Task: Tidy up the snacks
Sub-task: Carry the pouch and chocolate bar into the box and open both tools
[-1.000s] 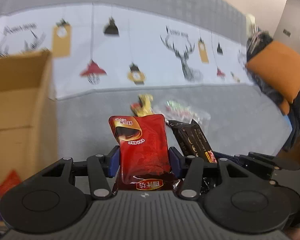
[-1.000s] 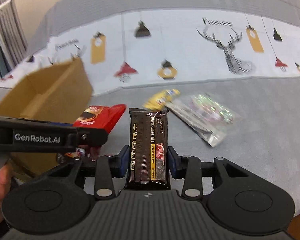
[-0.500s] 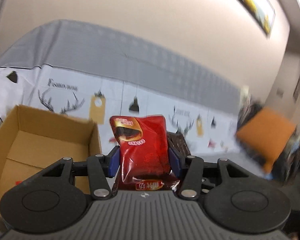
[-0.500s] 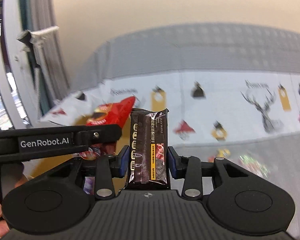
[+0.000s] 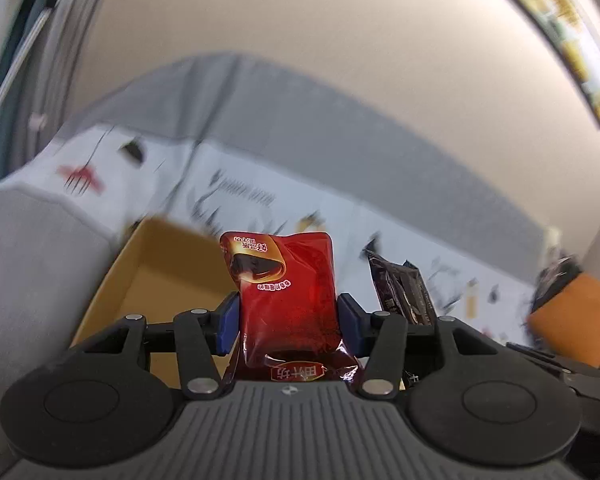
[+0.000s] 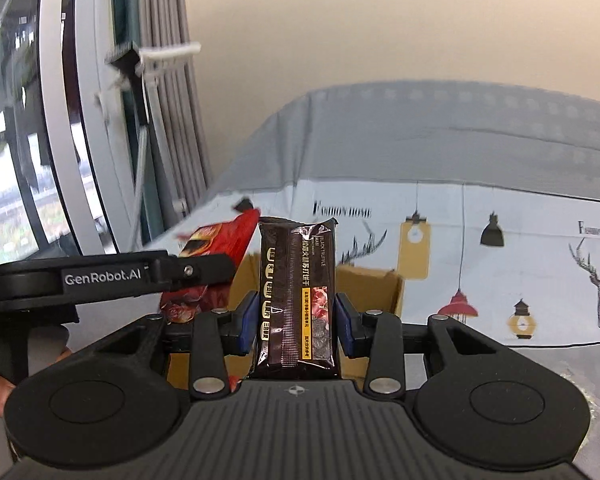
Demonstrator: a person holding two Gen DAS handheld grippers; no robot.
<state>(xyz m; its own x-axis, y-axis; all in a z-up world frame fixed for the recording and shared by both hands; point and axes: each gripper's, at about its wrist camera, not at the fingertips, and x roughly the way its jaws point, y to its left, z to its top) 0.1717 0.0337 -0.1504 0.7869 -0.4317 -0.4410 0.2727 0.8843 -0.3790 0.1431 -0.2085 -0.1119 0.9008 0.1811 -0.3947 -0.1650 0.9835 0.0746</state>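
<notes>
The left claw (image 5: 287,322) is clamped on a glossy red foil snack pouch (image 5: 286,292), its blue pads (image 5: 226,326) pressing both sides so the pouch stands upright above the open brown cardboard box (image 5: 156,264). Beside it, the right claw (image 6: 296,322) pinches a dark brown rectangular cracker packet with a yellow label strip (image 6: 296,296), also held upright, with the box's far flap (image 6: 368,288) showing just behind it. From the right side, the left claw's black arm (image 6: 112,276) reaches across at the left, the red pouch (image 6: 216,252) poking up past it. Behind both lies a white cloth printed with deer and lanterns (image 6: 520,248), a grey cushioned back above it, and an orange cushion (image 5: 576,328) off to the right.
</notes>
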